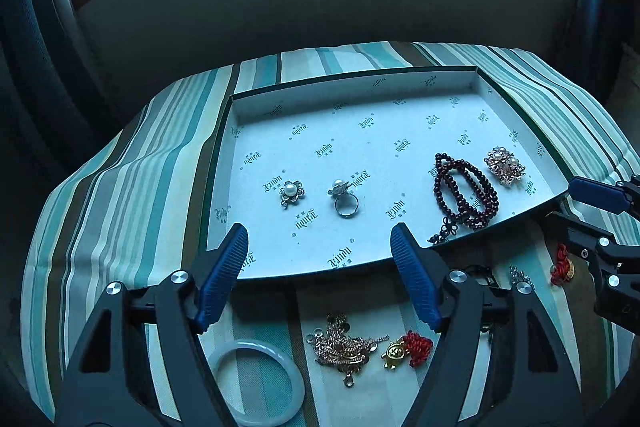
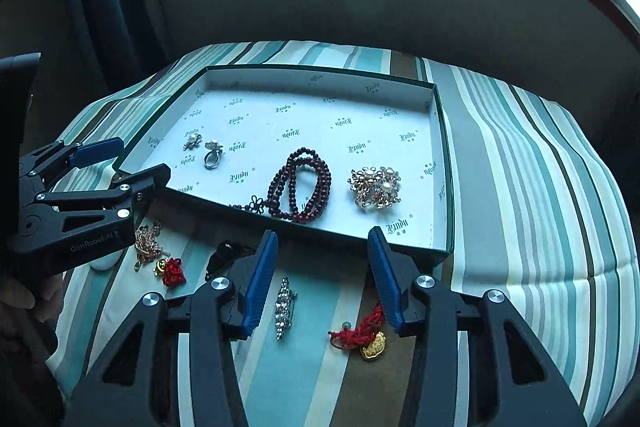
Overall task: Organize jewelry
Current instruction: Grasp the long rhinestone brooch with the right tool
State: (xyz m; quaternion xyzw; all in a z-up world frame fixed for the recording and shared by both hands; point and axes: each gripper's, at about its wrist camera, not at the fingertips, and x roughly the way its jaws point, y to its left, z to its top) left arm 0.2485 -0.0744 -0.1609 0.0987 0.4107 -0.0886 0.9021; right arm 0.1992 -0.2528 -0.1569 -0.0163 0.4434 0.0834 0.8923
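A shallow white-lined box (image 1: 352,95) (image 2: 440,163) lies on the striped cloth. In it lie a pearl flower brooch (image 1: 291,191) (image 2: 193,140), a pearl ring (image 1: 345,201) (image 2: 212,154), a dark red bead bracelet (image 1: 466,193) (image 2: 302,185) and a gold pearl cluster brooch (image 1: 505,165) (image 2: 376,187). In front of the box lie a white bangle (image 1: 256,383), a gold chain piece (image 1: 346,347) (image 2: 148,241), a red-knot gold charm (image 1: 408,349) (image 2: 170,270), a crystal bar brooch (image 2: 283,307), a second red-knot charm (image 2: 366,335) and a black item (image 2: 222,257). My left gripper (image 1: 320,247) and right gripper (image 2: 323,247) are open and empty, above the box's front edge.
The striped cloth (image 1: 120,187) (image 2: 540,167) drapes over a rounded table and falls away at left, right and back. A dark wall and window lie behind. The right gripper shows at the right edge of the left wrist view (image 1: 600,211).
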